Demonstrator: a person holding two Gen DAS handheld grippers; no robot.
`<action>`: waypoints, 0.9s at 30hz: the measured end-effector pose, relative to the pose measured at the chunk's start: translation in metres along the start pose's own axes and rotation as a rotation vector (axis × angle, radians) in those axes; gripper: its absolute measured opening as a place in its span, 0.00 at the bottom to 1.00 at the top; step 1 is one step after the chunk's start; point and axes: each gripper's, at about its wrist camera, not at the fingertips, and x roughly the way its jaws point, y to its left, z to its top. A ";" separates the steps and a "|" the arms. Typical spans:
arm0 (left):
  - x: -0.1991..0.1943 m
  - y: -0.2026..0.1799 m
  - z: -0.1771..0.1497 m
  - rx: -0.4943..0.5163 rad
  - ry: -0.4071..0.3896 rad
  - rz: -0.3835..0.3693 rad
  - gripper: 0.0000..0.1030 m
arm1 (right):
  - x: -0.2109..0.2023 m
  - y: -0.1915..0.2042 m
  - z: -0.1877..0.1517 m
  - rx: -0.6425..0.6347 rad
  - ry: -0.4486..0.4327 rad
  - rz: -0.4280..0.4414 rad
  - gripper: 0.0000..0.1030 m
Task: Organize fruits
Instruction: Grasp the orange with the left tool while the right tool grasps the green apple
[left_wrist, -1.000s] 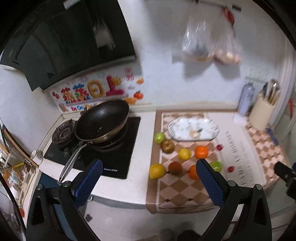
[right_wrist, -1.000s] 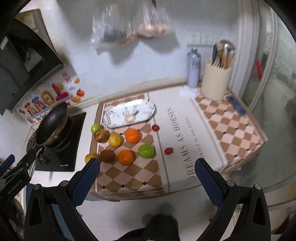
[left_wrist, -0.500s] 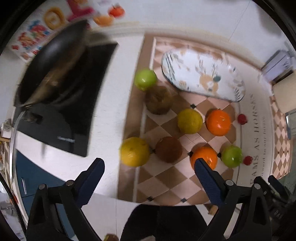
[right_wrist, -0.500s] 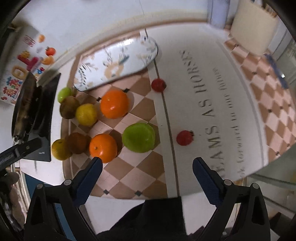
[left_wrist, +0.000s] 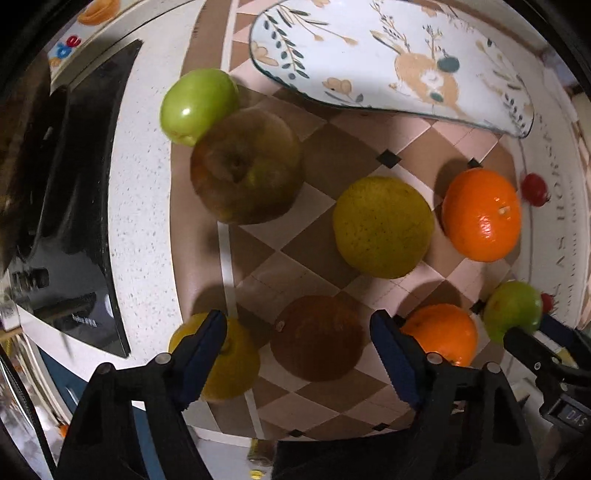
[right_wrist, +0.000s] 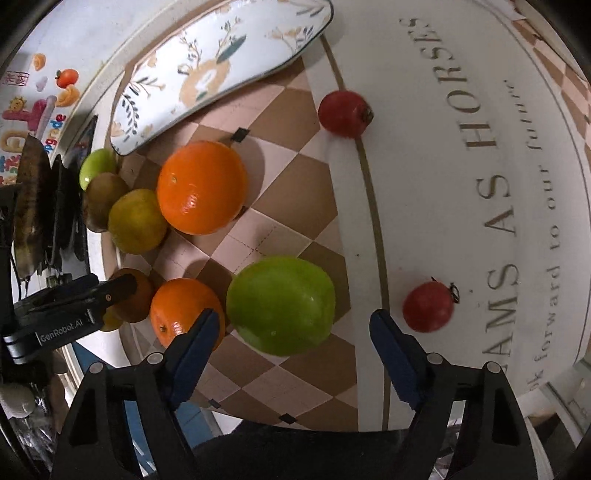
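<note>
Presently, in the left wrist view, the left tool (left_wrist: 297, 332) is hanging spread over a brown fruit (left_wrist: 317, 338), its jaws having just been closing, pads clear of it; the patterned plate (left_wrist: 391, 55) is lying beyond. In the right wrist view, the right tool (right_wrist: 295, 332) is likewise narrowing yet spread around a green apple (right_wrist: 280, 304), untouched, nearer than the plate.
</note>
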 end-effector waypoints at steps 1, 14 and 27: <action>0.001 -0.003 -0.001 0.009 0.008 0.009 0.77 | 0.003 0.000 0.002 0.001 0.009 0.004 0.83; 0.019 -0.032 -0.026 0.043 0.044 0.018 0.53 | 0.024 0.024 0.019 -0.067 0.034 -0.012 0.64; -0.099 -0.044 -0.038 0.050 -0.147 -0.070 0.53 | -0.034 0.022 0.026 -0.087 -0.051 0.048 0.64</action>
